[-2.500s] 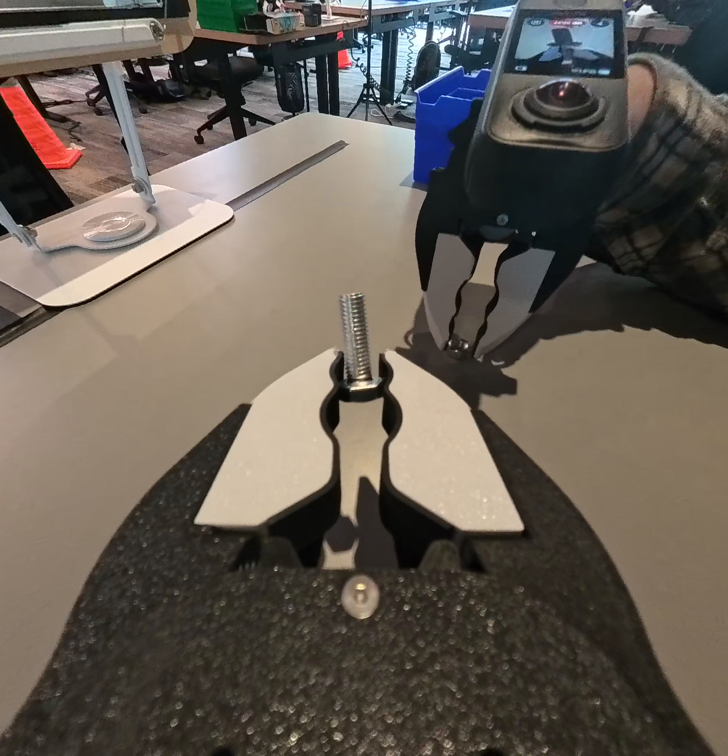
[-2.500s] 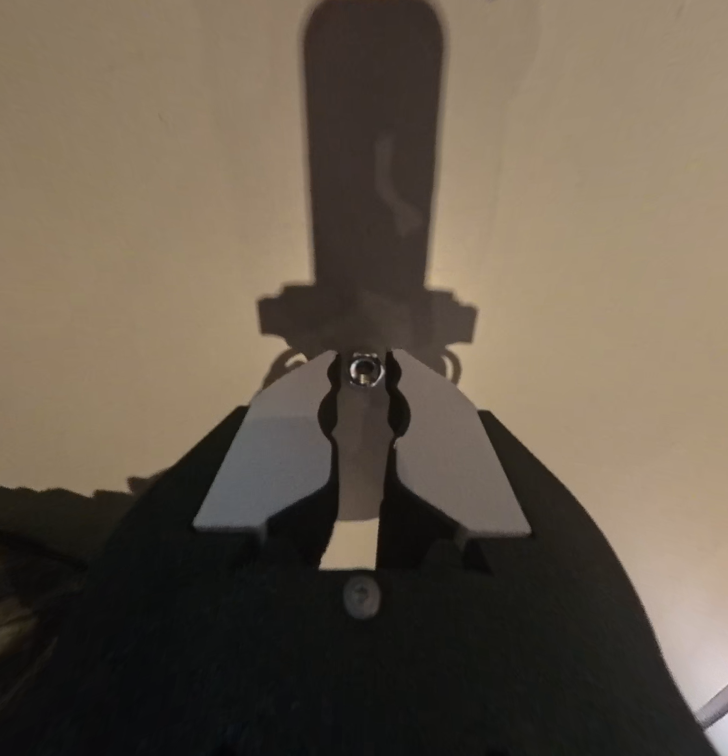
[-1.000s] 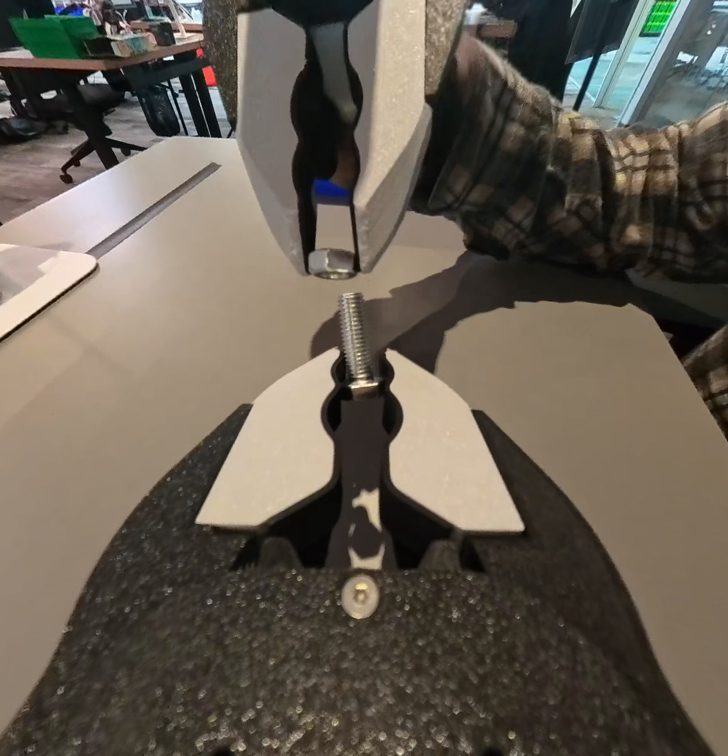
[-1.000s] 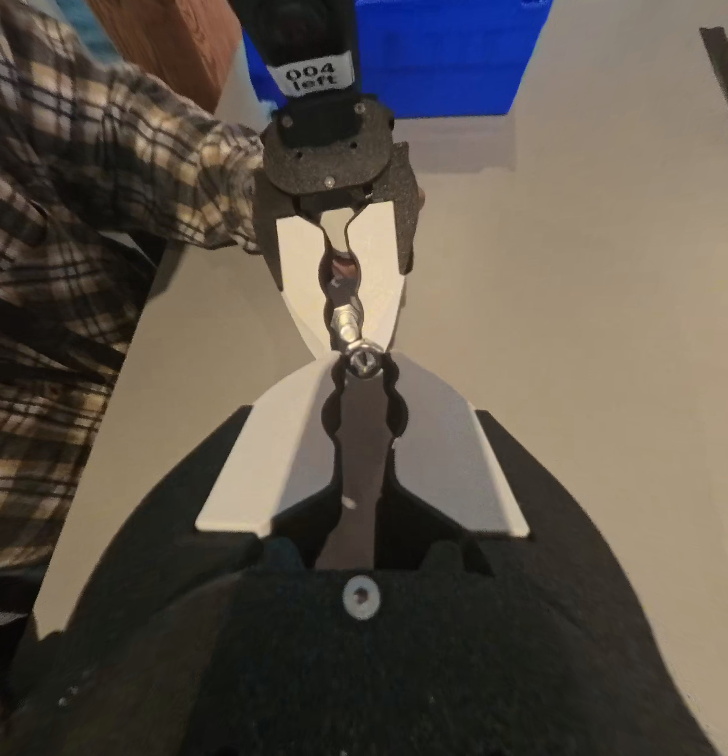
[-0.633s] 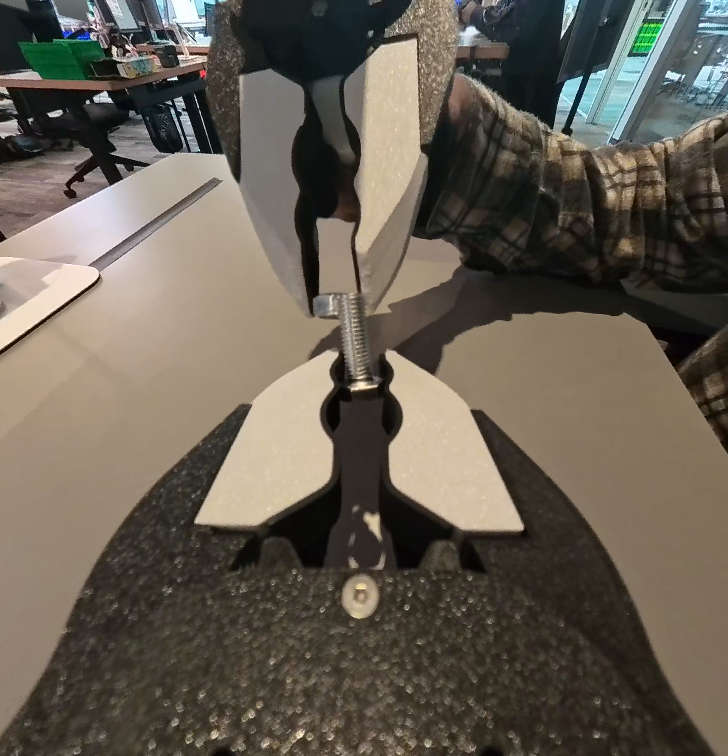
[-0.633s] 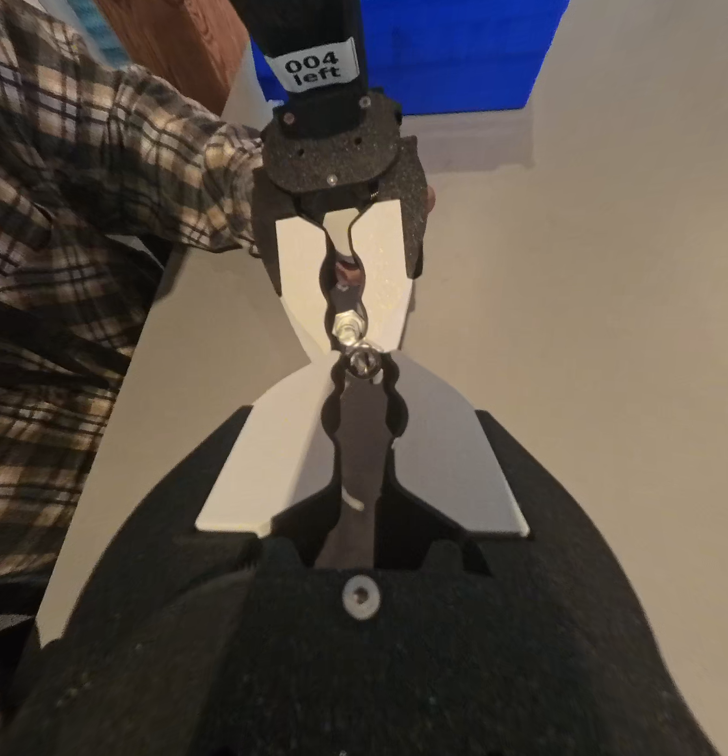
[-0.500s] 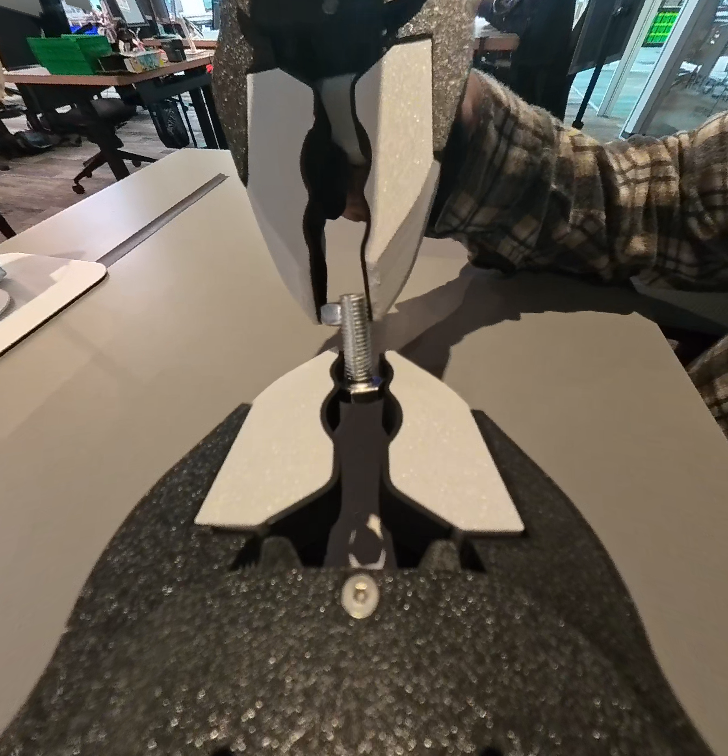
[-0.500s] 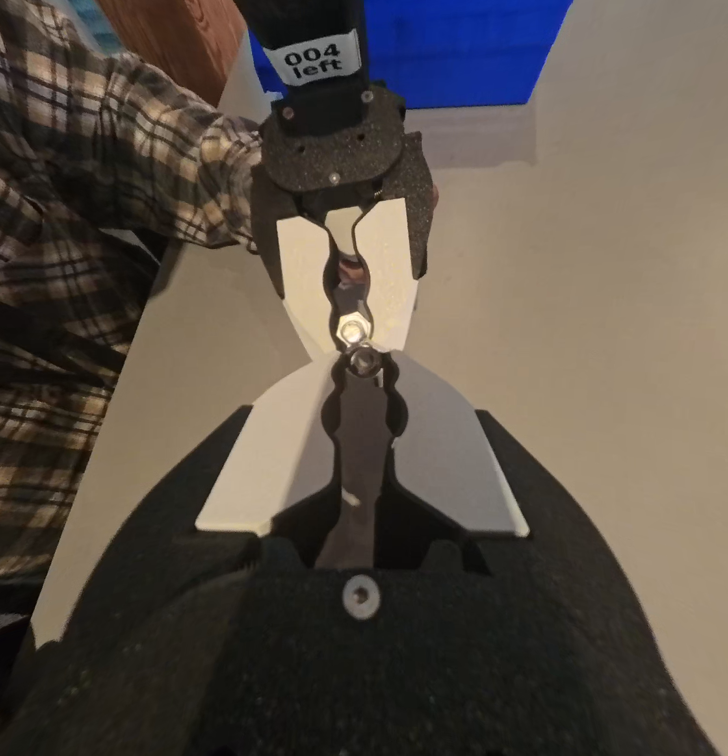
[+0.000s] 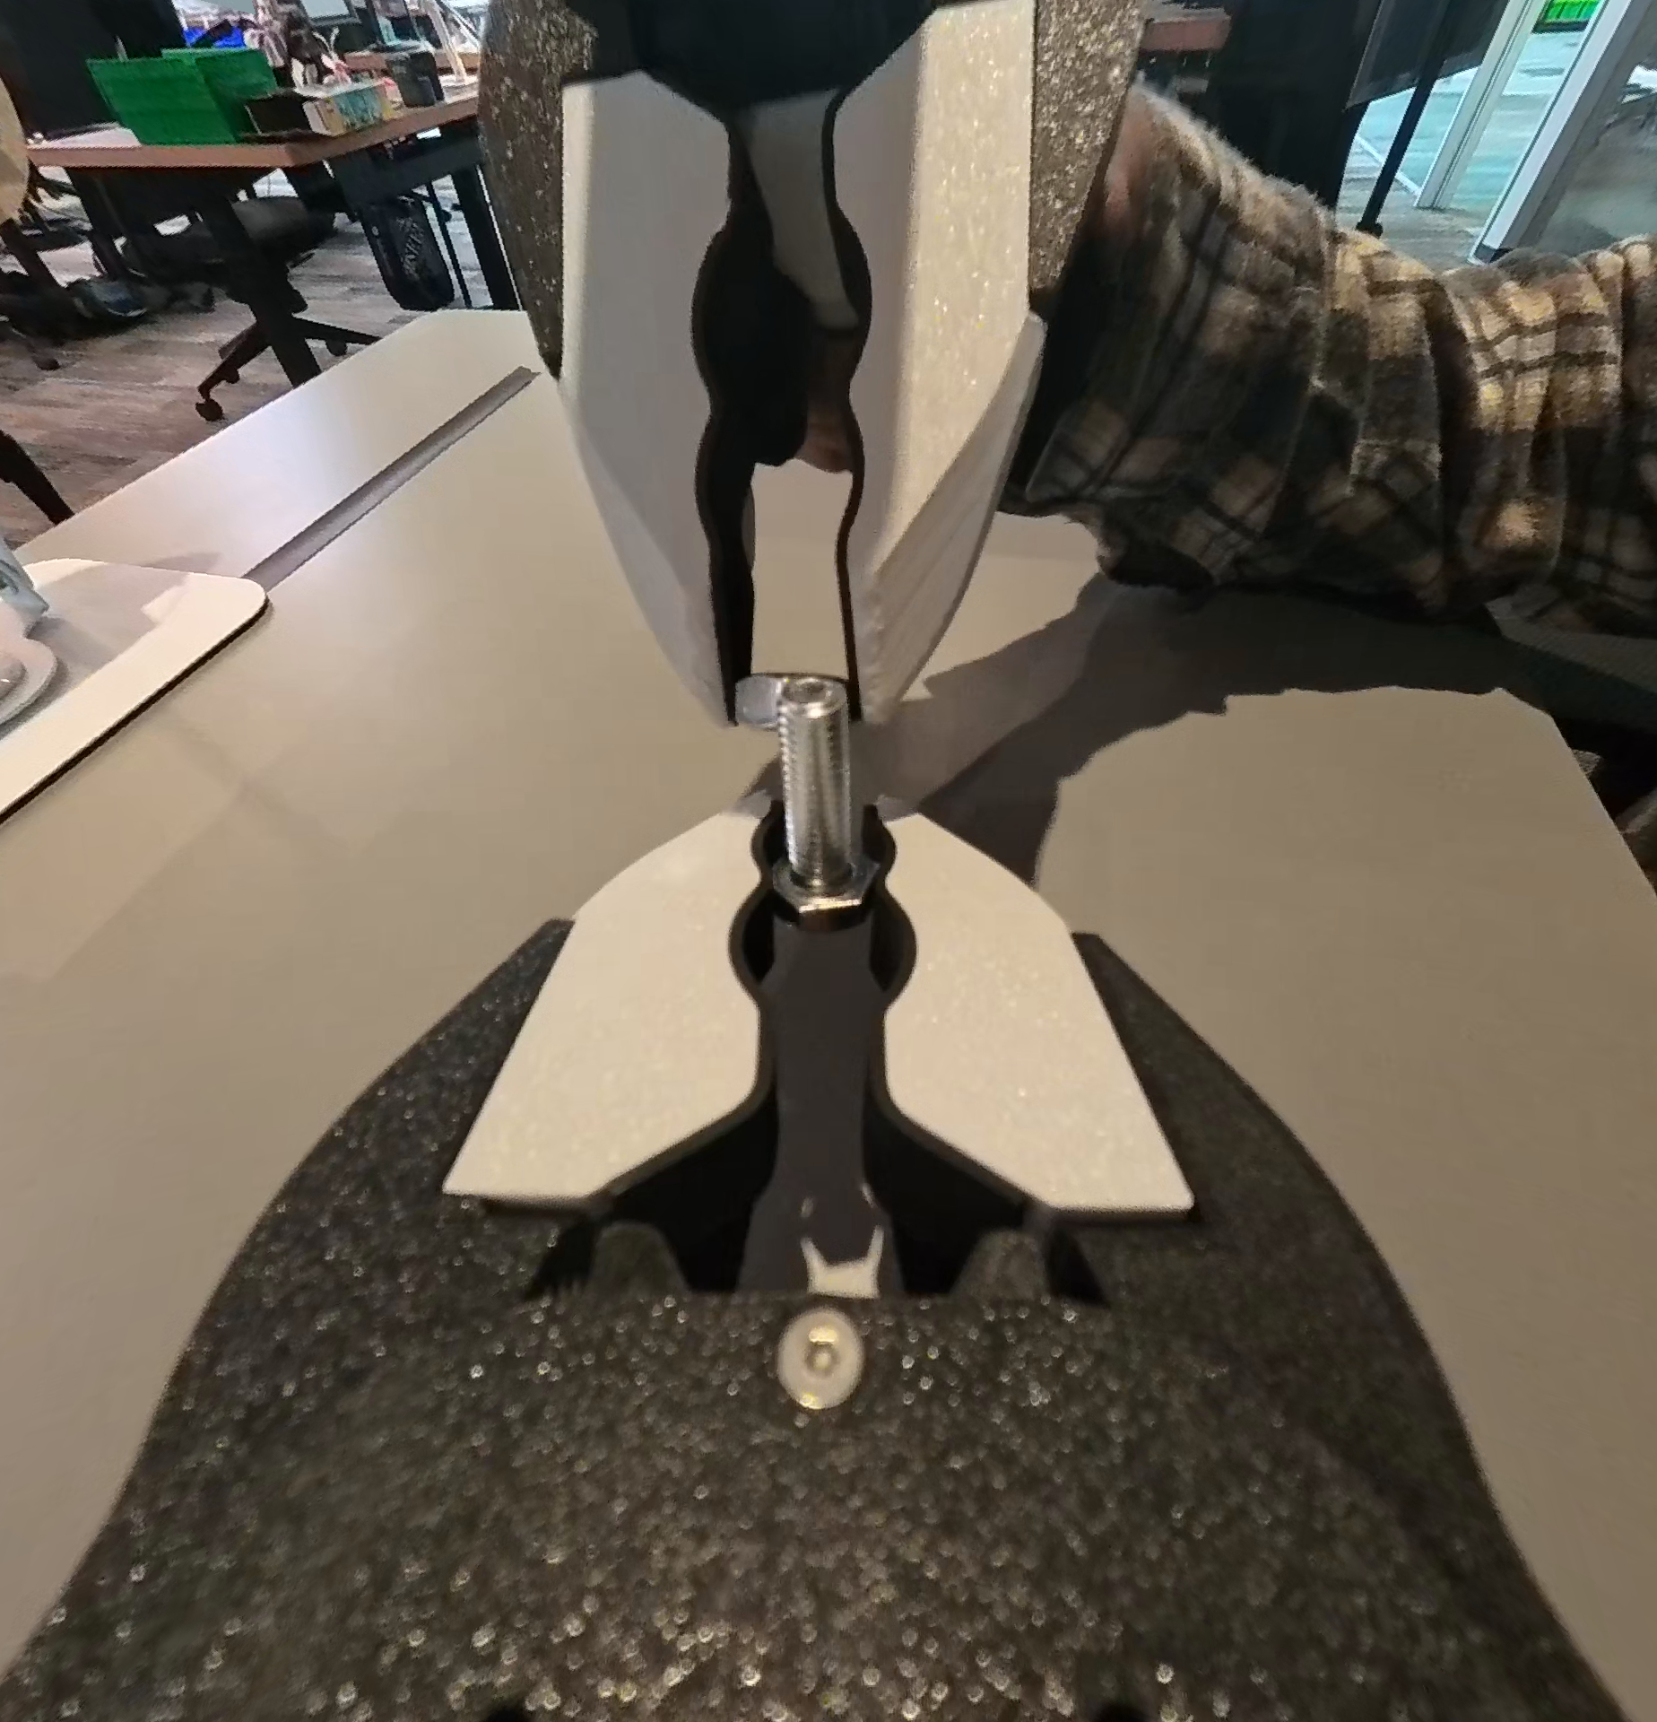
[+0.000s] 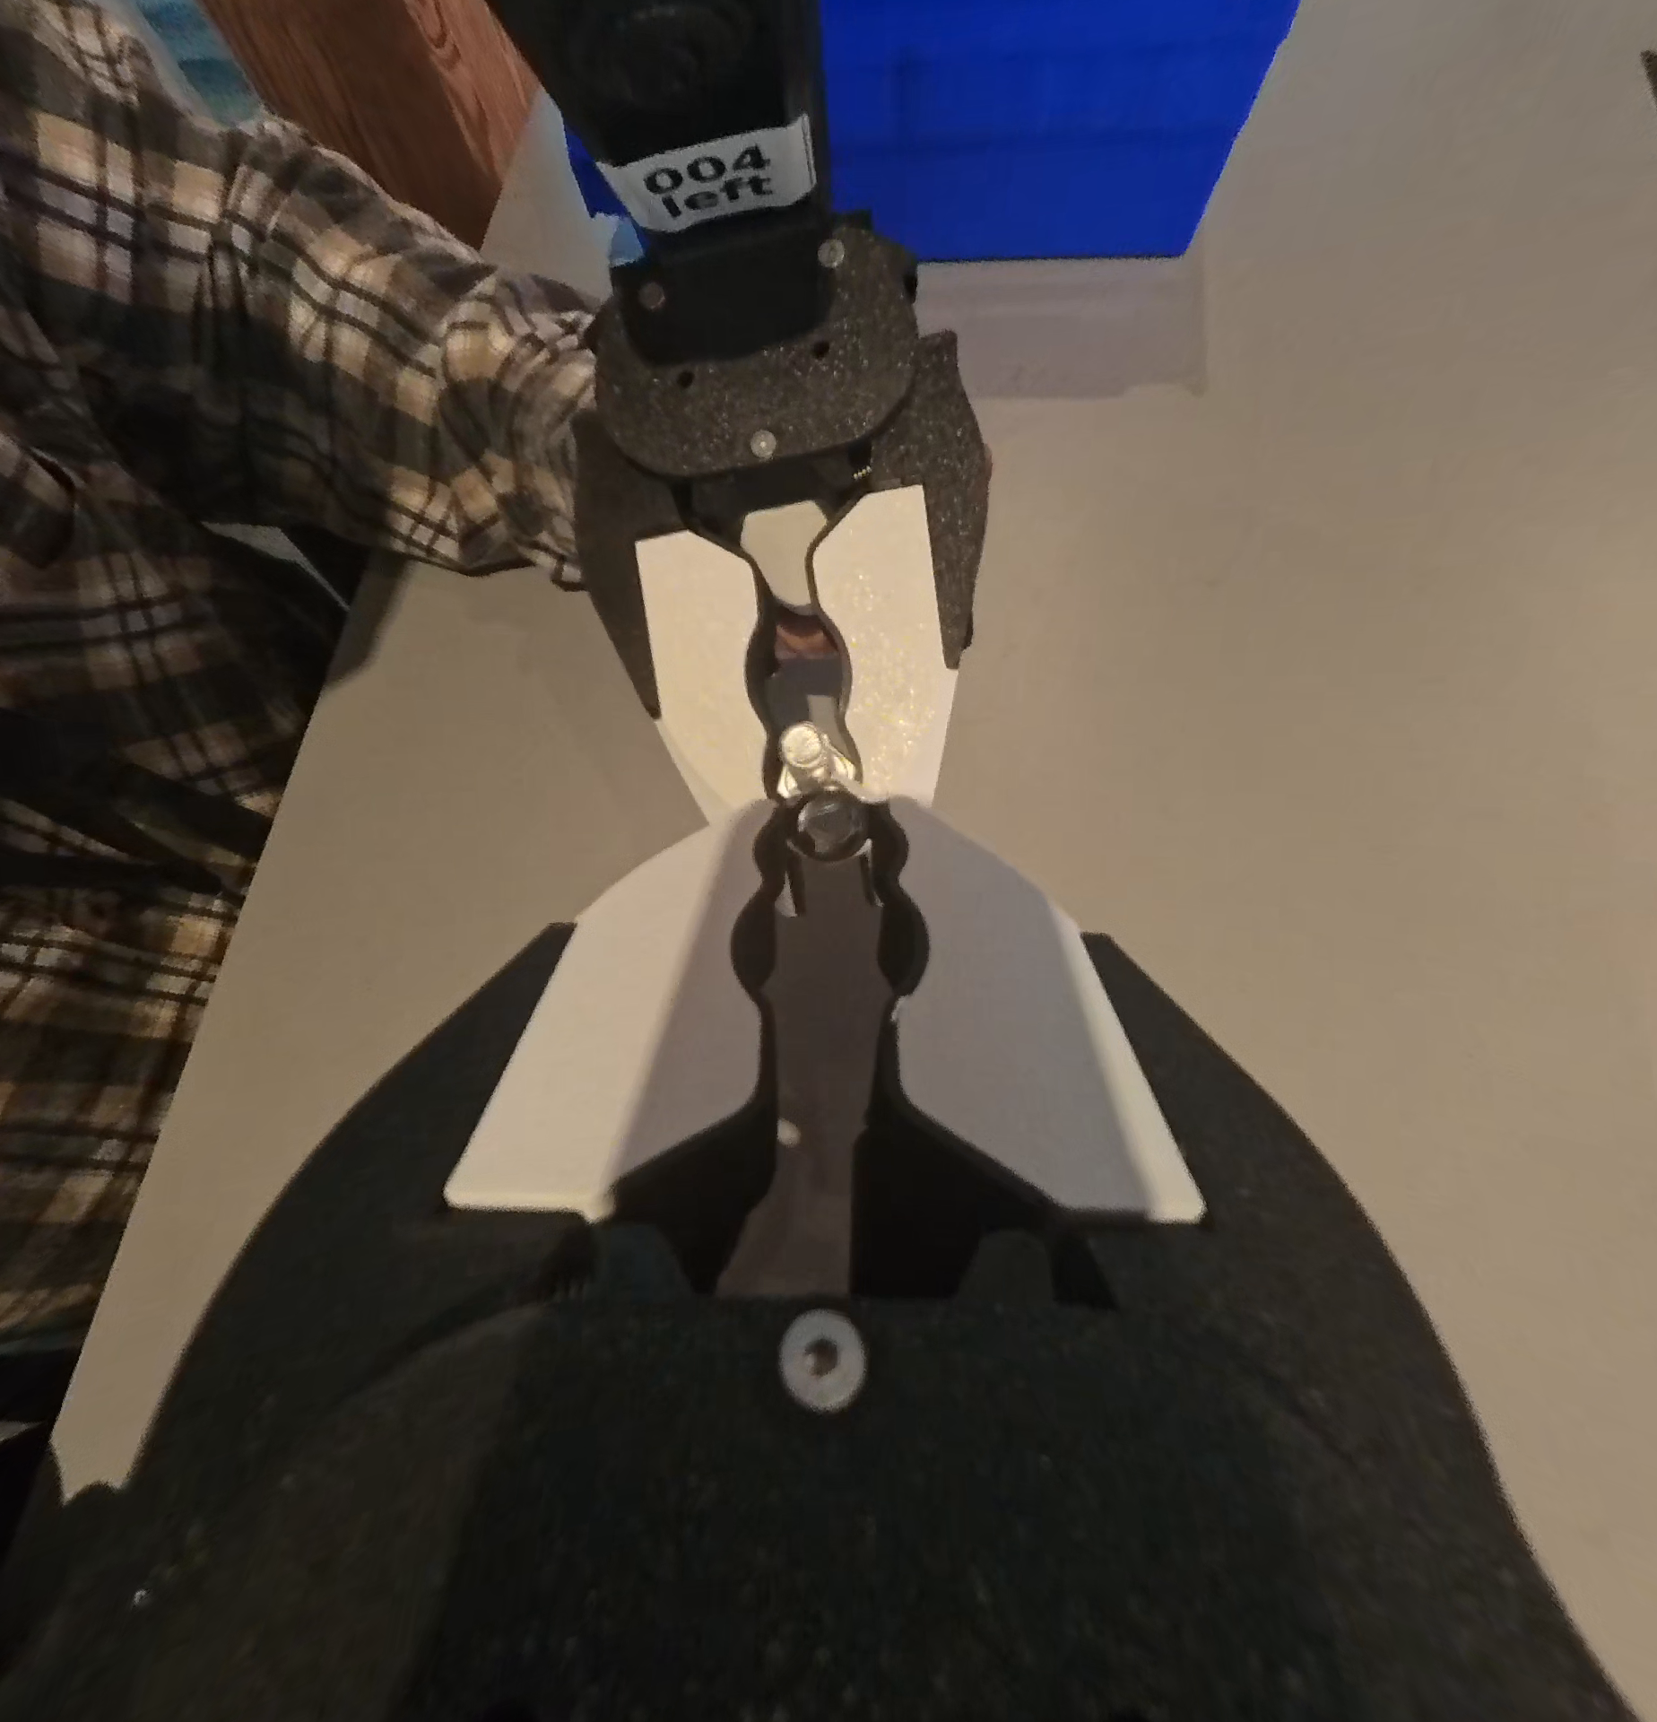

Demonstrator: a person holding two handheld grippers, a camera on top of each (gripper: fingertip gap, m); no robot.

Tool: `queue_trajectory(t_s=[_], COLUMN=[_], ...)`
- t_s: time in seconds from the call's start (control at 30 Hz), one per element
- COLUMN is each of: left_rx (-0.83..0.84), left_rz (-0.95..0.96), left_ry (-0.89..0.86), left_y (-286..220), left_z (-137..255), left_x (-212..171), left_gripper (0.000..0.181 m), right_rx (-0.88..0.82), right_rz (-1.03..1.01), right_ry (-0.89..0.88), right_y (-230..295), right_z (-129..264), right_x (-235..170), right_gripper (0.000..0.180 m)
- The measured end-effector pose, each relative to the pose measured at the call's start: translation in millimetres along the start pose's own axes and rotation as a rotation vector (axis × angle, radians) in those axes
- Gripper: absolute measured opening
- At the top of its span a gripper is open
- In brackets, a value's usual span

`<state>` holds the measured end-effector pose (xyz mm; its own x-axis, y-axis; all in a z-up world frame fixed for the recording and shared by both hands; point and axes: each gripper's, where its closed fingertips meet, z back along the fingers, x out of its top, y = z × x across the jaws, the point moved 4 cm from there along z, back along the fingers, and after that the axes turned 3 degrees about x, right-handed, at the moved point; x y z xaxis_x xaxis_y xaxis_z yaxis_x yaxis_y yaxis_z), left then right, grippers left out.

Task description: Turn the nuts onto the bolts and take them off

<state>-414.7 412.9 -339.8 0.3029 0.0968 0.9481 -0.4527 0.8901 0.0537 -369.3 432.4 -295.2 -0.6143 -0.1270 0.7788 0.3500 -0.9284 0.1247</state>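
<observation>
The right gripper [image 9: 792, 713] has come down until its hex nut [image 9: 758, 701] meets the tip of the bolt [image 9: 811, 792], which a second ago stood clear below it. The left gripper [image 9: 817, 862] clamps the bolt's head upright above the counter [image 9: 340, 839]; the right jaws pinch the nut. Threading looks ready to start.
</observation>
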Motion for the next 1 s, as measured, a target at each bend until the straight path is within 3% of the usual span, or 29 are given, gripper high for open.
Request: queue_trajectory(t_s=[0.43, 0.53, 0.77, 1.0], left_rx=[0.025, 0.036, 0.058, 0.063], left_rz=[-0.011, 0.006, 0.003, 0.005], left_ry=[0.007, 0.014, 0.046, -0.004], left_y=[1.8, 6.7, 12.4, 13.6], left_z=[-2.5, -2.0, -2.0, 3.2], left_x=[-3.0, -6.3, -12.5, -5.6], left_gripper=[0.015, 0.015, 0.015, 0.015], right_rx=[-0.125, -0.214, -0.18, -0.157], right_rz=[-0.024, -0.087, -0.272, -0.235], right_ry=[0.026, 0.164, 0.517, 0.638], right_y=[1.0, 3.0, 13.7, 17.9], right_z=[24.1, 28.0, 2.8, -2.2], right_x=[-5.6, -37.1, -127.2, -136.7], right_gripper=[0.017, 0.017, 0.017, 0.017])
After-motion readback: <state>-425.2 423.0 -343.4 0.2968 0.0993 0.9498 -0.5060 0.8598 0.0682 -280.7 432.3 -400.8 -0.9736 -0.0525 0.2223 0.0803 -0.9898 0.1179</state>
